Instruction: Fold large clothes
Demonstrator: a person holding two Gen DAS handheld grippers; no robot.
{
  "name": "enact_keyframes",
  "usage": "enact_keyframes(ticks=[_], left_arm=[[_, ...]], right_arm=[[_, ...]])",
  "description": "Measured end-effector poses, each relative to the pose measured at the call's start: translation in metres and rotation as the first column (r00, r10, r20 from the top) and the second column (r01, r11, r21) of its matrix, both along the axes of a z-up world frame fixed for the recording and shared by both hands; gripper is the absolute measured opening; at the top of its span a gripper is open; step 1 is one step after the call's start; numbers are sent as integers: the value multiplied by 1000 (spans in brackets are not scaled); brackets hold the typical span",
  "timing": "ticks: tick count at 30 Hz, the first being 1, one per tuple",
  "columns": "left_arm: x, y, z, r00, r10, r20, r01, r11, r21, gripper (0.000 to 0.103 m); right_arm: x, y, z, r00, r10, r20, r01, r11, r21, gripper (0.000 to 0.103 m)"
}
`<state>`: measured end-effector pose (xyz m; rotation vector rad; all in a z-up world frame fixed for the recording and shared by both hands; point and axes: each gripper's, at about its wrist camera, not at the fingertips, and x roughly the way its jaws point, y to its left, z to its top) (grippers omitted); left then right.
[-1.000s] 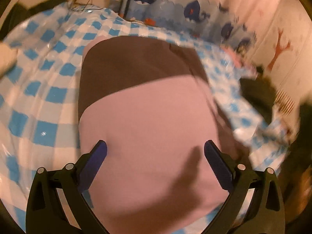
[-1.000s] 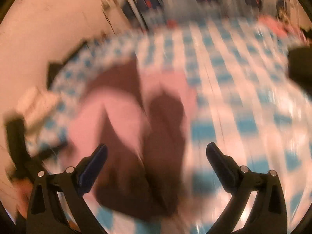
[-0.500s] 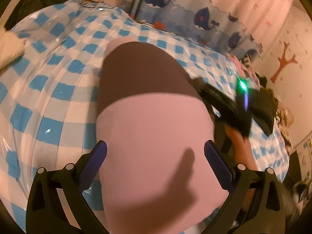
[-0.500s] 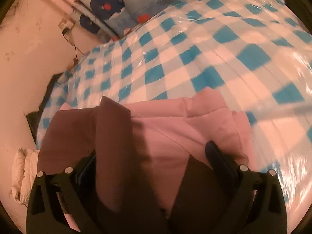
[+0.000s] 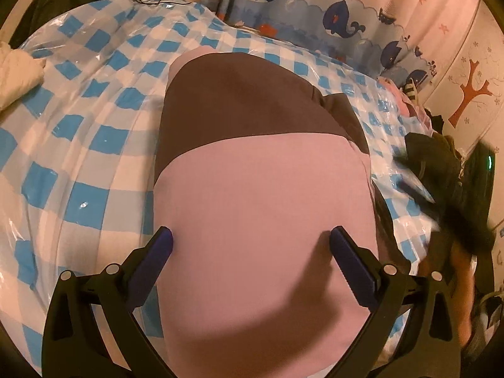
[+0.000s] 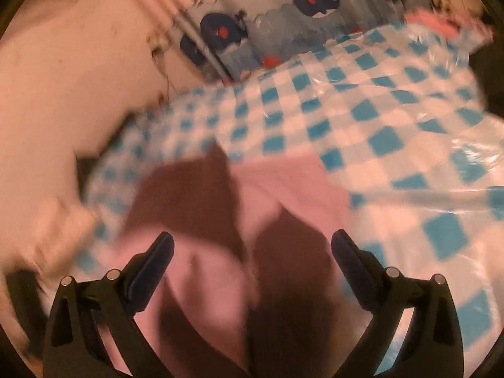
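Now, both tongs hover open over a folded pink-and-brown garment on the checked bed.

I see the blue-and-white checked cover [image 5: 78,145] filling most of the scene; on it, near me and centred, lies the garment [image 5: 261,208], pink half near, brown half far, flat enough that I judge the fold nearly done. My left gripper [image 5: 250,245] hangs just above the pink panel, jaws spread, holding nothing. My right gripper [image 6: 252,252], blurred, is likewise spread and empty over the garment's layered edge, probably free to tidy it.
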<state>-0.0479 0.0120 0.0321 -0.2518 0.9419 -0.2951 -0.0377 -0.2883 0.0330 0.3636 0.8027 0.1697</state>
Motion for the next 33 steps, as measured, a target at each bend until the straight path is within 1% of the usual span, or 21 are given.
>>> enact_keyframes(ticks=[1, 2, 4, 5, 6, 8, 9, 11, 12, 13, 14, 15, 16, 17, 19, 20, 22, 24, 27, 29, 33], left_arm=[[0, -1, 0, 1000, 1, 0, -1, 1000, 3, 95], [0, -2, 0, 1000, -1, 2, 1, 1000, 7, 95], [-1, -5, 1, 1000, -9, 9, 9, 1000, 15, 95], [-2, -6, 3, 1000, -7, 16, 7, 1000, 24, 95], [-3, -6, 3, 1000, -4, 20, 3, 1000, 27, 95], [-3, -5, 4, 1000, 3, 25, -4, 1000, 24, 95], [-2, -3, 5, 1000, 4, 24, -5, 1000, 16, 95], [-1, -2, 5, 1000, 6, 23, -6, 1000, 11, 95], [-1, -2, 5, 1000, 8, 23, -9, 1000, 12, 95], [-1, -2, 5, 1000, 9, 23, -9, 1000, 13, 95], [-1, -3, 5, 1000, 4, 22, -5, 1000, 13, 95], [-1, -4, 5, 1000, 0, 21, 0, 1000, 15, 95], [-2, -5, 6, 1000, -6, 23, 5, 1000, 22, 95], [-3, -5, 7, 1000, -10, 24, 10, 1000, 29, 95], [-4, -1, 8, 1000, -10, 27, 9, 1000, 23, 95], [-3, 5, 9, 1000, -9, 21, 9, 1000, -4, 95], [-1, 21, 6, 1000, 0, -19, -1, 996, -84, 95], [2, 40, 0, 998, 12, -66, -23, 987, -159, 95], [4, 59, -13, 990, 9, -142, -42, 971, -236, 95], [3, 64, -22, 985, 0, -174, -46, 964, -261, 95], [-2, 63, -33, 977, -37, -208, -14, 970, -241, 95]], right_arm=[[3, 10, -23, 995, 24, -98, -35, 993, -112, 96], [5, 13, -44, 989, 52, -138, -70, 990, -126, 96], [6, -7, -60, 983, 24, -184, -22, 1000, 12, 96], [3, -16, -57, 982, -6, -190, 13, 999, 40, 96], [-4, -21, -46, 989, -27, -148, 34, 998, 44, 96], [-24, -25, -27, 998, -14, -61, 18, 997, 72, 96], [-42, -25, -13, 1000, -1, 0, 1, 996, 86, 96], [-64, -19, -1, 997, 51, 58, -55, 996, 73, 96], [-68, -13, 0, 996, 81, 49, -82, 996, 38, 96], [-68, -4, -7, 994, 106, 3, -105, 994, -32, 96], [-63, 4, -22, 990, 121, -72, -127, 988, -89, 96], [-60, 3, -32, 986, 120, -115, -128, 990, -62, 96], [-57, -1, -43, 981, 114, -155, -116, 993, -3, 96], [-52, -8, -53, 974, 114, -194, -99, 992, 84, 96], [-50, -17, -56, 974, 111, -199, -78, 983, 167, 96], [-51, -19, -57, 973, 114, -201, -73, 977, 199, 96], [-52, -29, -66, 964, 135, -230, -49, 937, 346, 96], [-51, -34, -75, 953, 158, -260, -33, 903, 428, 96], [-50, -34, -83, 943, 187, -274, -23, 861, 507, 96], [-49, -32, -87, 940, 211, -267, -29, 831, 556, 96], [-48, -26, -89, 940, 213, -265, -24, 820, 572, 96]])
